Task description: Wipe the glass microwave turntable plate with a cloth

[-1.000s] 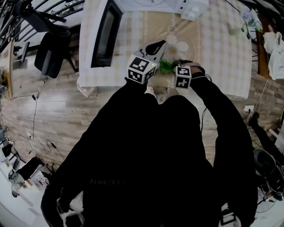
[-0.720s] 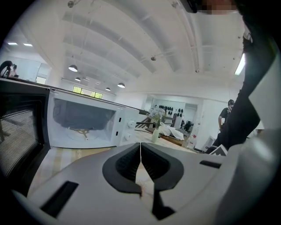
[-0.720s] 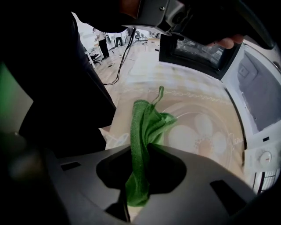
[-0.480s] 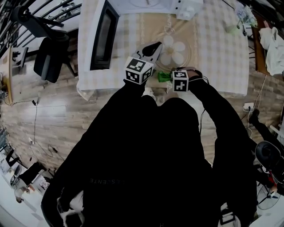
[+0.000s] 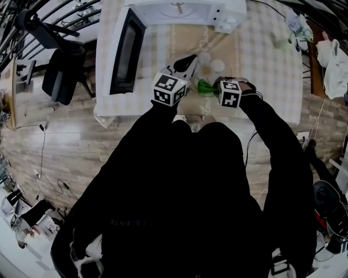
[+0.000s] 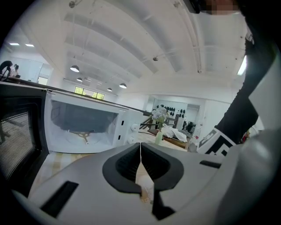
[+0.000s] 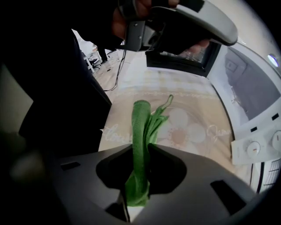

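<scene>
— What's largest down there?
— A table (image 5: 266, 54) in a checked cover, with a white microwave (image 5: 179, 8) at its far edge. The door (image 5: 122, 51) is swung wide open. A beige runner (image 5: 187, 32) with a printed flower (image 7: 182, 127) lies in front of it.
— And the grippers?
— Both are over the runner, near each other. The left gripper (image 6: 140, 151) has its jaws brought together to a hairline, with nothing I can make out between them.
— The right one?
— The right gripper (image 7: 140, 151) is clamped on a green cloth (image 7: 141, 118). The cloth sticks out past the jaw tips as a folded band, its end just short of the flower and below the left gripper, not touching it.
— The glass plate?
— Clear glass. I can't pick it out in any view.
</scene>
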`<state>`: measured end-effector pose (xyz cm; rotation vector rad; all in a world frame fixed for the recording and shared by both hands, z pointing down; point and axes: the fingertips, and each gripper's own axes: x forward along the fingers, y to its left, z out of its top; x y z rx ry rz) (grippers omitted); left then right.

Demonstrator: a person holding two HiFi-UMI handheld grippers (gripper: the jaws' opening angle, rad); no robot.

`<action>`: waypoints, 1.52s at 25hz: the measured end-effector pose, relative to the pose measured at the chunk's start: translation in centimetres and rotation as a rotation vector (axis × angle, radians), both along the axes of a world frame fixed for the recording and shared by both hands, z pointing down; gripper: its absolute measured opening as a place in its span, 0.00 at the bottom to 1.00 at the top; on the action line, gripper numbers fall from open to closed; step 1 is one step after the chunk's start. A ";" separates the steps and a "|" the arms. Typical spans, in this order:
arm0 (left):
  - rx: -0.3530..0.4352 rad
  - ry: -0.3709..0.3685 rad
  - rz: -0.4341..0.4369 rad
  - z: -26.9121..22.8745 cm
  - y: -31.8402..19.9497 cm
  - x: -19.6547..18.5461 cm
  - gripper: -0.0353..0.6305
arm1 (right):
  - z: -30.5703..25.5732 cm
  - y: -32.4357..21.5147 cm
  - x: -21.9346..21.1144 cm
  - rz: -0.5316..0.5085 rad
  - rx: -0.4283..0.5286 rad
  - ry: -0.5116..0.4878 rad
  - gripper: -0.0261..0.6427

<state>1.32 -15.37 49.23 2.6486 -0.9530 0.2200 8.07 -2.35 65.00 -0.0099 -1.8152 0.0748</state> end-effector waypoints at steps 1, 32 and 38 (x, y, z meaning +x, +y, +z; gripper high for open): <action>0.000 -0.002 -0.002 -0.1 -0.2 0.2 0.09 | -0.3 -1.2 0.5 0.007 0.021 0.002 0.17; -0.029 -0.057 0.026 2.8 -1.5 3.7 0.09 | 3.6 -17.3 4.3 0.006 0.350 0.098 0.16; -0.032 -0.051 0.034 2.8 -1.0 3.5 0.09 | 3.9 -14.0 3.9 -0.037 0.255 0.102 0.16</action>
